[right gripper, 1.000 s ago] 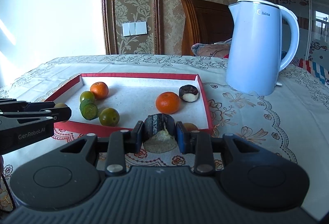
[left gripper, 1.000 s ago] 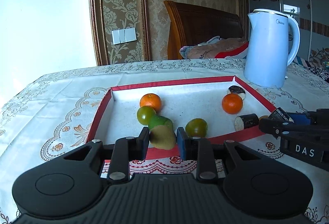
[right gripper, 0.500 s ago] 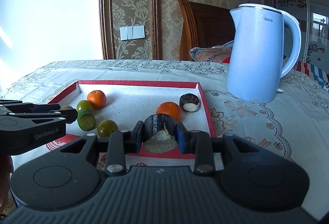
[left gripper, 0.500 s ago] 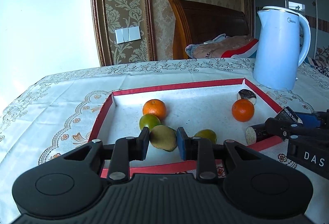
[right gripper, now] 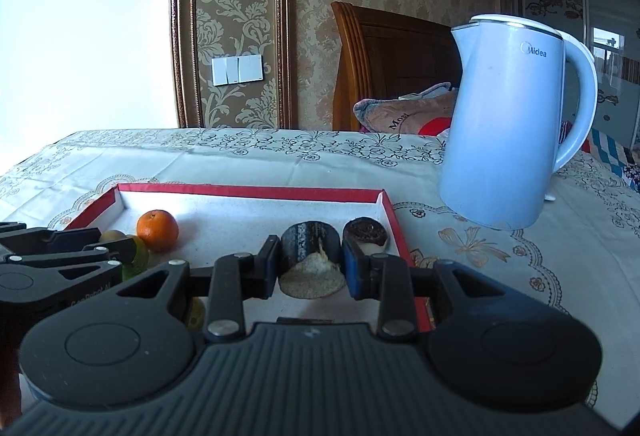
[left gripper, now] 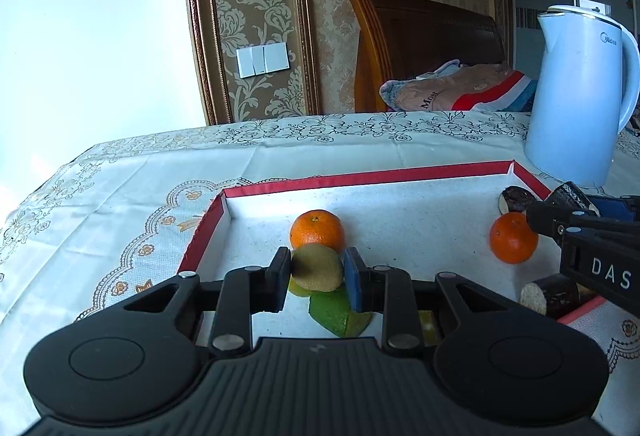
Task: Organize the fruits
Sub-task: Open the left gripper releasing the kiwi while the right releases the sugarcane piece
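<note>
Red tray (left gripper: 360,178), left gripper (left gripper: 317,279) clamping kiwi (left gripper: 318,272), right gripper (right gripper: 309,268) clamping dark fruit (right gripper: 310,254)

Pale blue kettle (right gripper: 508,124), patterned tablecloth (right gripper: 280,156), pillow (left gripper: 452,88)

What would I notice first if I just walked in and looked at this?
Probably the big pale-blue kettle standing on the tablecloth right of the red-edged tray. Next, two bright oranges inside the tray, and each hand-held gripper holding something: the left a kiwi, the right a dark chunk.
</note>
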